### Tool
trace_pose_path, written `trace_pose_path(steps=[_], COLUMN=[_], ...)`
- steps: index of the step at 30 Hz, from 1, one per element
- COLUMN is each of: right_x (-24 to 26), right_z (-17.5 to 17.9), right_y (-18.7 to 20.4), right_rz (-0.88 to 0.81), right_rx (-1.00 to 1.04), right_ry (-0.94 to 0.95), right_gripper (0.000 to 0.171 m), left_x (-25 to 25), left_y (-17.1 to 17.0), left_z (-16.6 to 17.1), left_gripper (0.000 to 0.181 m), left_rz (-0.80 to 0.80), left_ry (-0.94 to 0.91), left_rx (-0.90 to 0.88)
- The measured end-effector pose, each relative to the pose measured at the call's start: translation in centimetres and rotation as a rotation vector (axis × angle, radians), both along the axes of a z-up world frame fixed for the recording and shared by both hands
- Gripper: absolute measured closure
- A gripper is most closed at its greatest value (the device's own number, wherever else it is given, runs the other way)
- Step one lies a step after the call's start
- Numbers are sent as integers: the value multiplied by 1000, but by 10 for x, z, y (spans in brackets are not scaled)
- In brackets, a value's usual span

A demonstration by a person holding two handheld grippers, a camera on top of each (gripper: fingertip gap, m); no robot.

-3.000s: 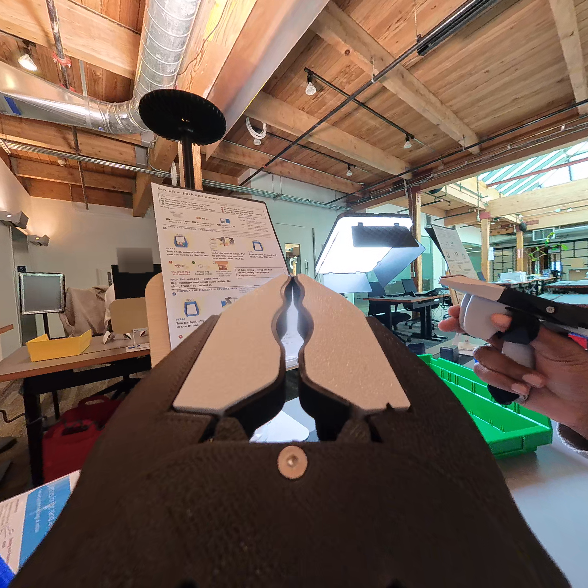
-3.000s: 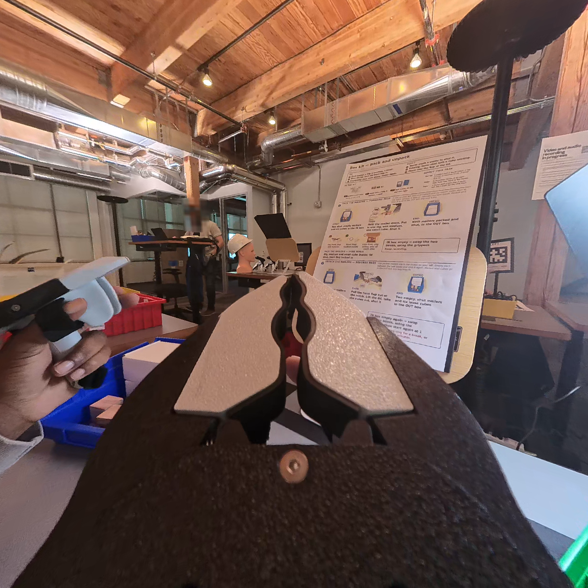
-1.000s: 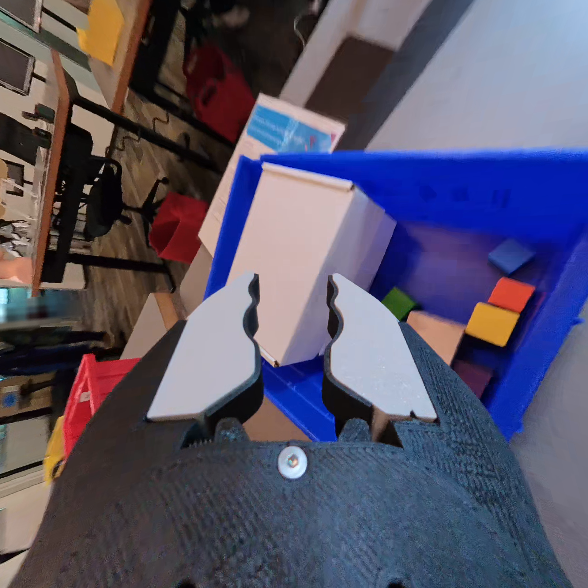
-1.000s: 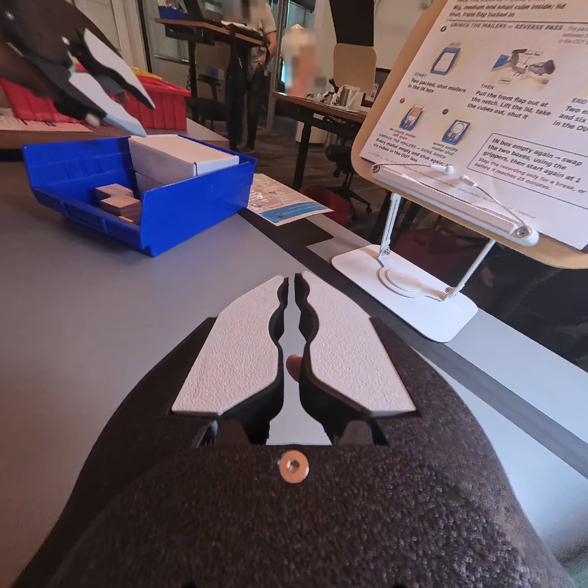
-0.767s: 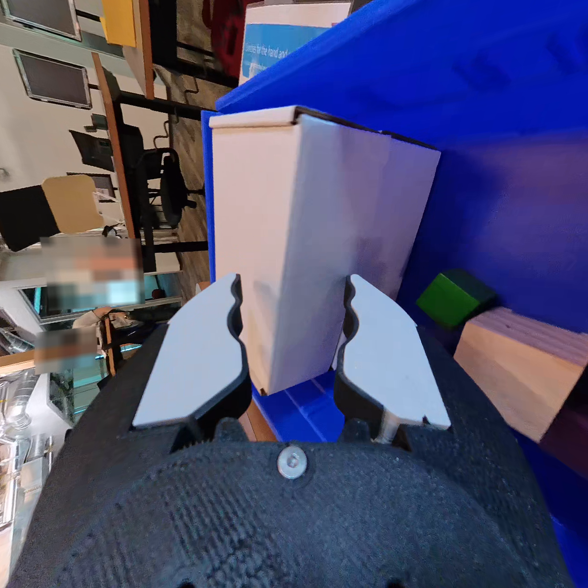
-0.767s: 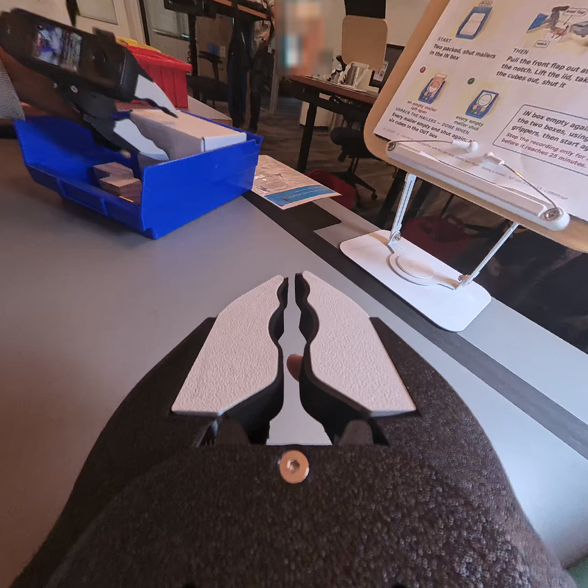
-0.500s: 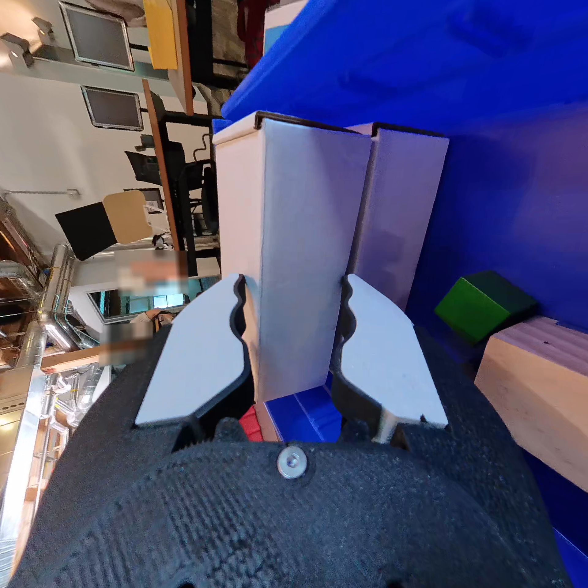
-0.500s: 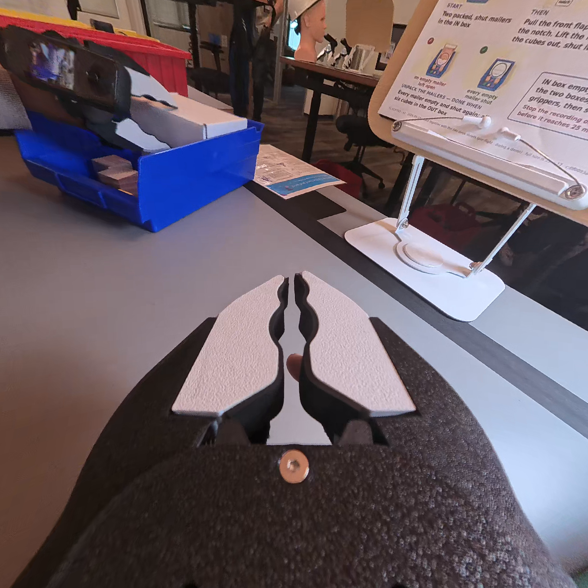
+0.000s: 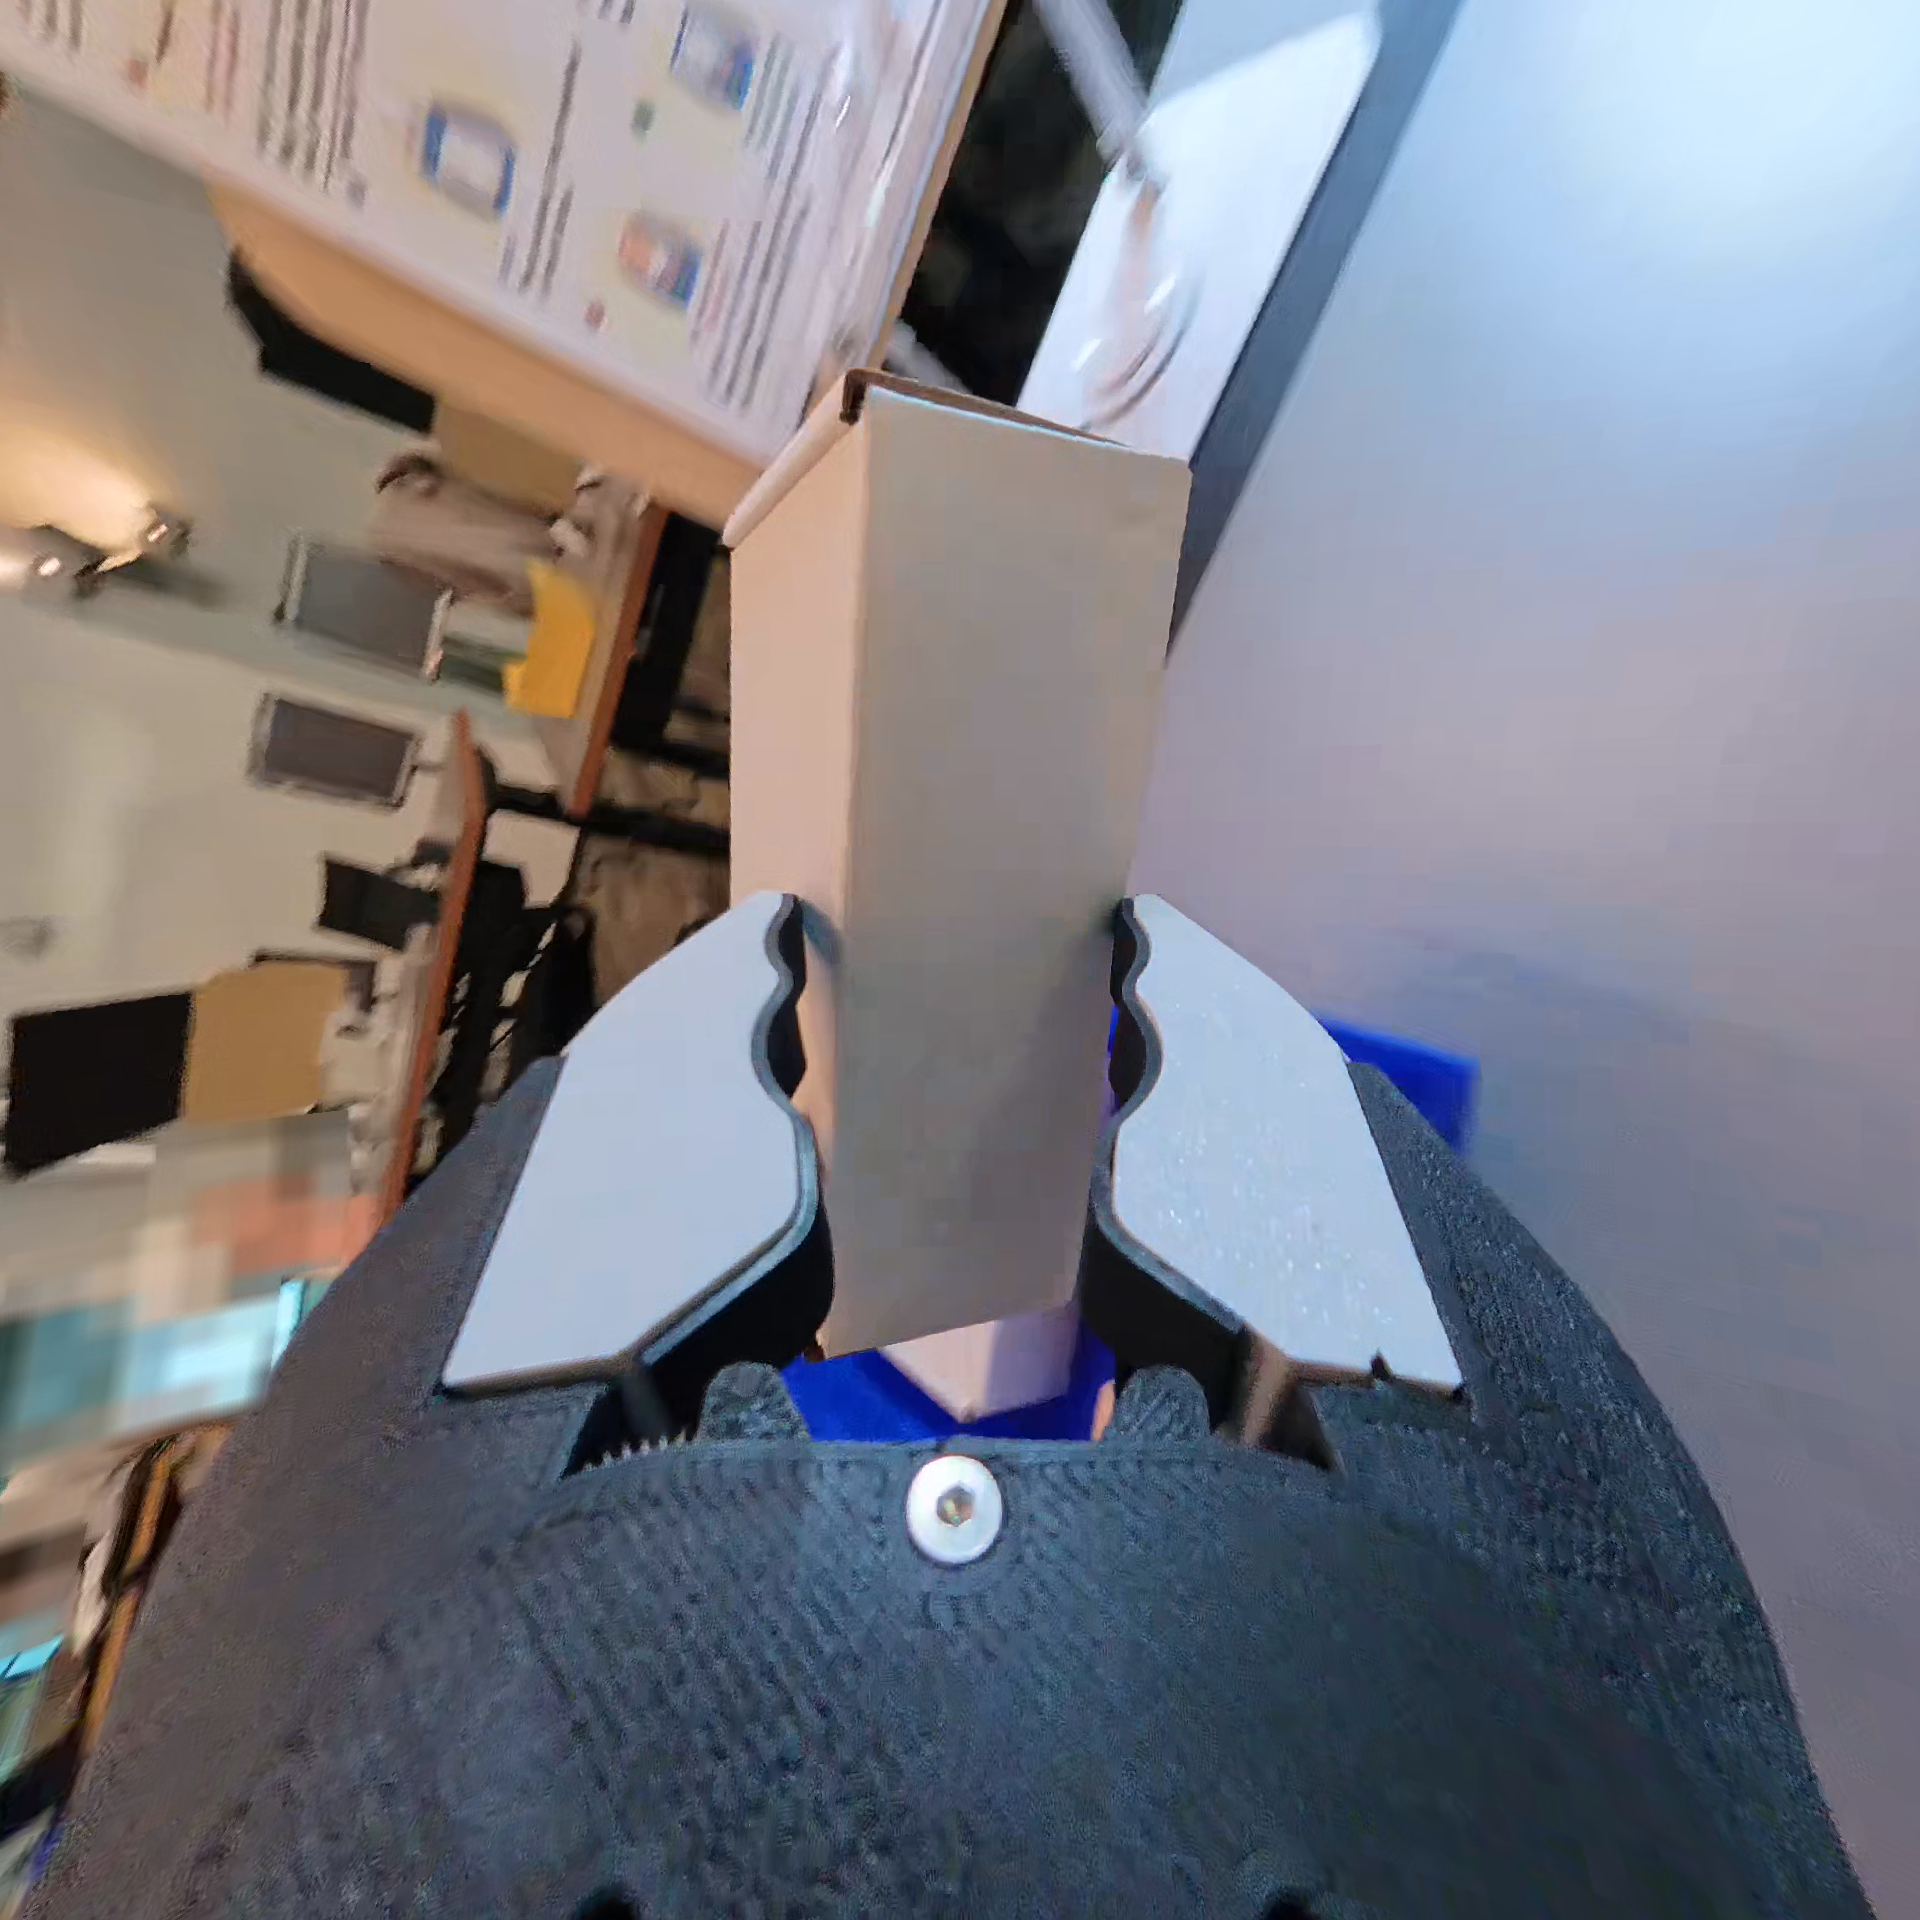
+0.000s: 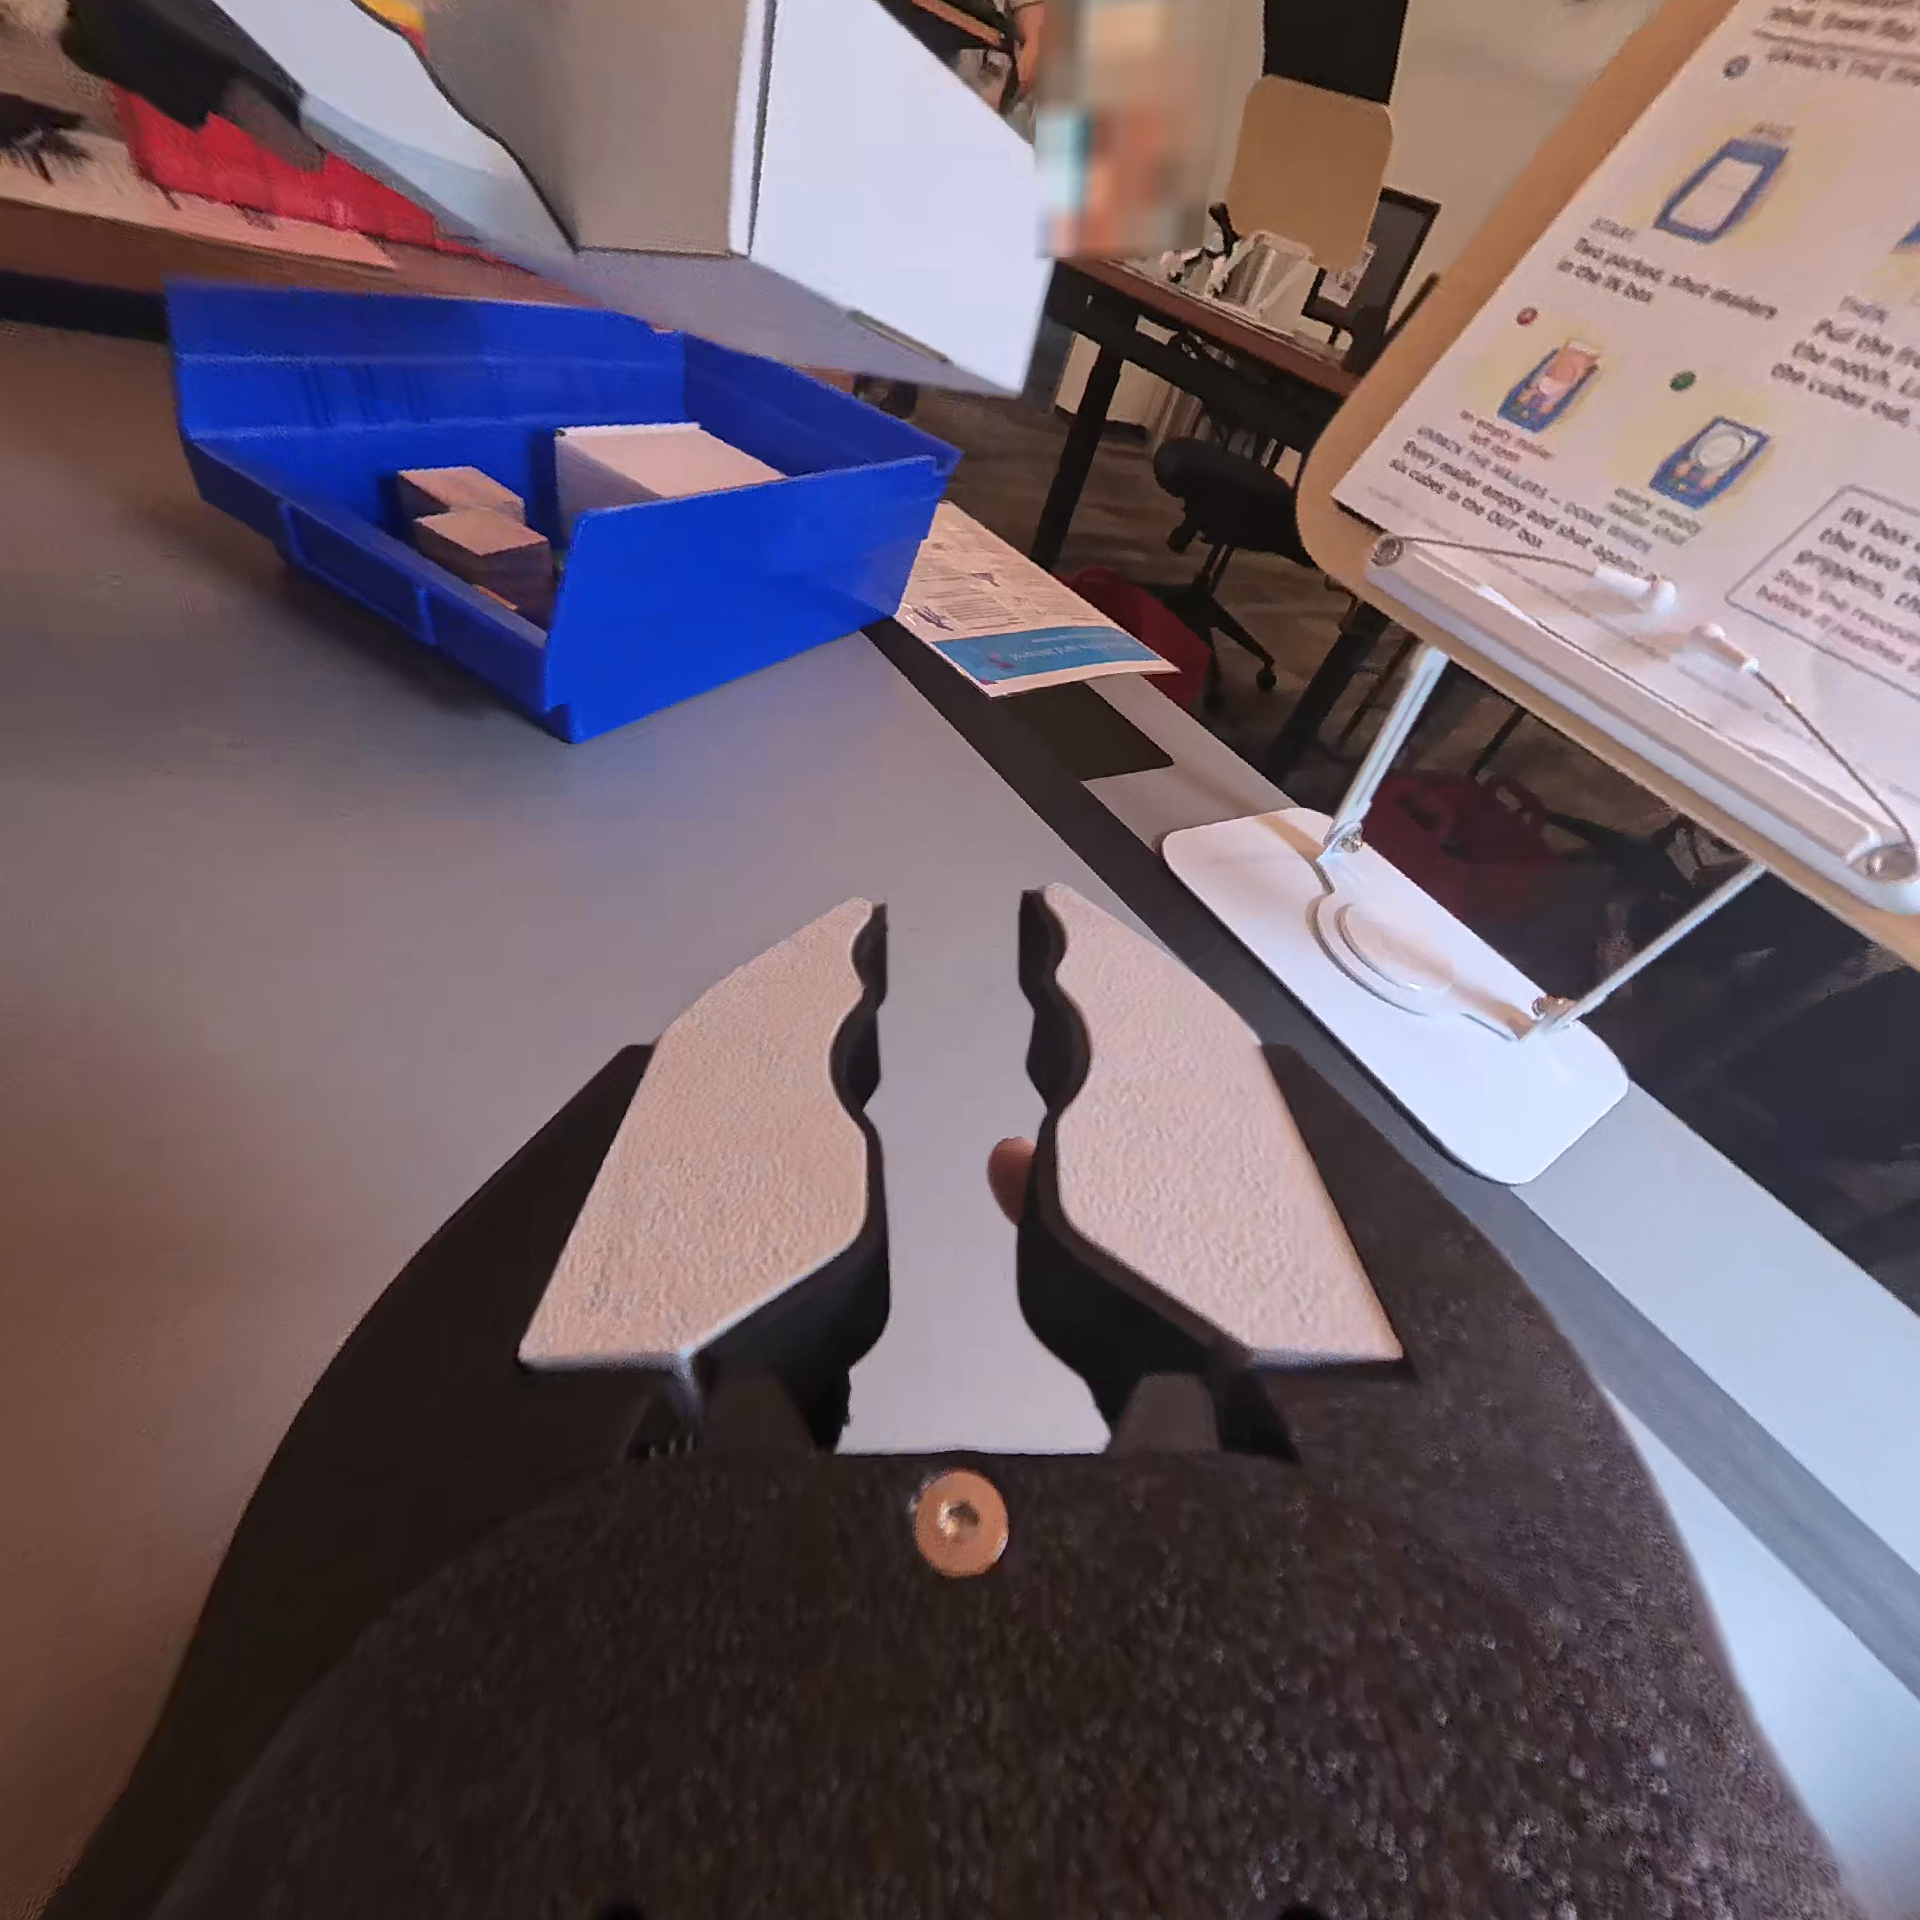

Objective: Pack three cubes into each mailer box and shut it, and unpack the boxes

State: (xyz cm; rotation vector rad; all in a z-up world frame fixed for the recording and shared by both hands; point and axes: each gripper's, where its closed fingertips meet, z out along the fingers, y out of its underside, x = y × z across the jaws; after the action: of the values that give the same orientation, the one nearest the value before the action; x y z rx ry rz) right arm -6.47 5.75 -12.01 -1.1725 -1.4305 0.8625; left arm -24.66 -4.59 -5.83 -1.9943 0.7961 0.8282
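On the grey worktop (image 10: 312,831) the blue bin (image 10: 665,613) now keeps only one white mailer box (image 10: 655,468) and wooden cubes (image 10: 468,520). Your left hand-held gripper (image 9: 961,925), half a second ago down in the bin, now grasps the other mailer box (image 9: 966,831) aloft, tilted above it. Your right hand-held gripper (image 10: 951,914), low over the worktop, has parted slightly, empty.
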Motion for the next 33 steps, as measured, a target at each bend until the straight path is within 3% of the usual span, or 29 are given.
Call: trace_pose_path(steps=[6, 10, 13, 19, 23, 29, 33], right_x=[8, 17, 18, 17, 17, 33, 44], right_z=[13, -8, -36, -48, -43, -43, -48], right_y=[-23, -39, -52, -71, -65, -50, -48], right_rz=[86, 152, 228, 316, 277, 268, 295], right_rx=[243, 510, 571, 521, 546, 569, 517], right_ry=[-36, -207, -323, -350, -276, -179, -165], right_gripper=[112, 89, 82, 83, 105, 105, 104], left_x=[116, 146, 155, 178, 190, 193, 185], left_y=[10, 4, -3, 9, 20, 29, 24], left_z=[-50, -90, -110, -111, -108, -107, -121], left_gripper=[124, 124, 125, 124, 123, 116, 110], left_rz=[-258, -326, -346, -381, -408, -442, -425], left_ry=[-143, -150, -175, -353, -430, -404, -311], left_rx=[-299, -518, -641, -612, -552, -291, -208])
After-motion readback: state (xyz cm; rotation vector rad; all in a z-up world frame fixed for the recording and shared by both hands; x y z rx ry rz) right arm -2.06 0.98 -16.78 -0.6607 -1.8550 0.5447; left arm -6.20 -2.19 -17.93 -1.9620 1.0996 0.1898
